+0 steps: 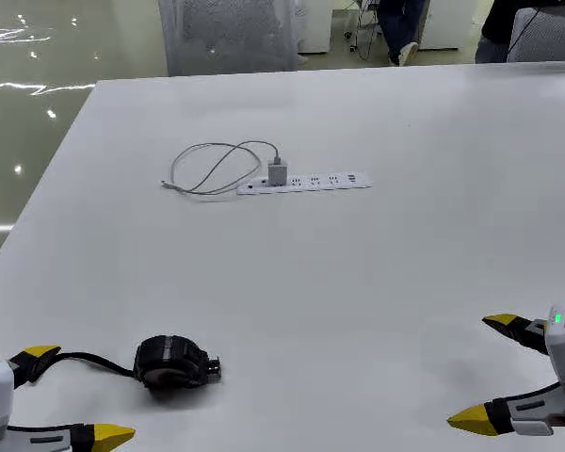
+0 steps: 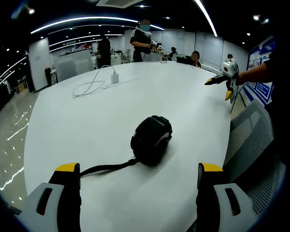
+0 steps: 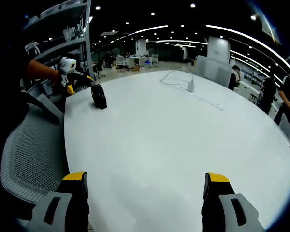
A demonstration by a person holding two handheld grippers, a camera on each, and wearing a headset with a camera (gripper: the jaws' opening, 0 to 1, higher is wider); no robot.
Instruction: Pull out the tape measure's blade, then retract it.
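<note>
One black tape measure (image 1: pixel 174 363) lies on the near left part of the white table (image 1: pixel 358 282), just to the right of the left gripper (image 1: pixel 75 394). Its black strap (image 1: pixel 85 359) trails left to that gripper's far jaw; I cannot tell whether it touches. The left gripper's jaws stand wide apart and hold nothing, and in the left gripper view the tape measure sits ahead of the yellow tips, midway between them. Well apart on the near right, the right gripper (image 1: pixel 482 369) hovers over bare table, its claw also spread wide and holding nothing. Farther back, near the middle of the table, lies a white power strip (image 1: pixel 306 182) with a charger (image 1: pixel 277 173) plugged in and a looped cable (image 1: pixel 212 168) to its left.
</note>
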